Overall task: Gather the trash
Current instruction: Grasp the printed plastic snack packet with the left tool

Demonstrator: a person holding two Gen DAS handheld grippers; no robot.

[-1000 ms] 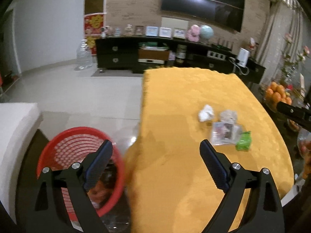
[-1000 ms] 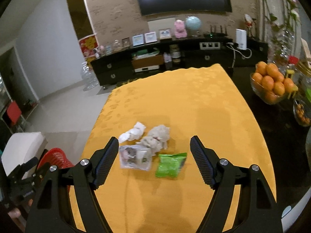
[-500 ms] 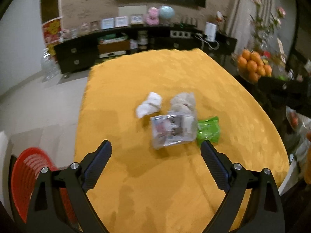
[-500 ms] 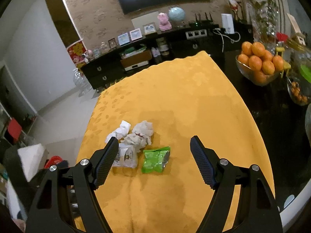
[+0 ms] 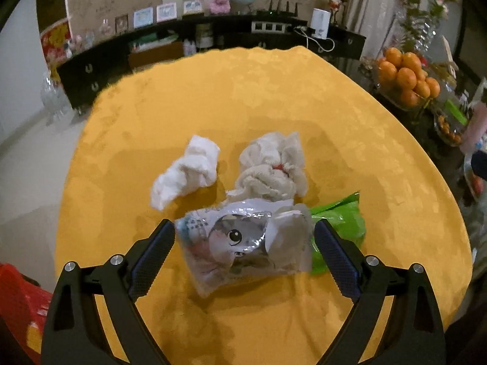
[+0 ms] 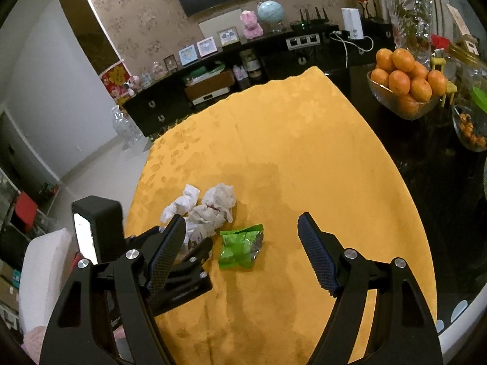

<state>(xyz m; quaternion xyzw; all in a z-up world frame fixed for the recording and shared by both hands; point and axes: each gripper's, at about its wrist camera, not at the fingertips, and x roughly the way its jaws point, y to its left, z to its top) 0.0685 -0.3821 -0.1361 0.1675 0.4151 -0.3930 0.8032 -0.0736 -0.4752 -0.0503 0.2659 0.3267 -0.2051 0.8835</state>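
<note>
On the yellow tablecloth (image 5: 274, 97) lie a silver cartoon-cat wrapper (image 5: 243, 243), a green wrapper (image 5: 344, 222), a white crumpled tissue (image 5: 188, 170) and a beige crumpled tissue (image 5: 274, 167). My left gripper (image 5: 243, 258) is open, its fingers on either side of the silver wrapper, low over the cloth. My right gripper (image 6: 242, 254) is open and empty, higher up, with the green wrapper (image 6: 242, 246) between its fingers in view. The left gripper's body (image 6: 182, 270) shows at the right wrist view's lower left, hiding most of the silver wrapper there.
A red basket (image 5: 18, 301) stands on the floor left of the table. A glass bowl of oranges (image 6: 404, 85) and jars sit on the dark surface to the right. A black TV cabinet (image 5: 213, 42) lines the far wall.
My left gripper swung from over the red basket to the table and dropped down around the silver wrapper. My right gripper pulled back and rose a little.
</note>
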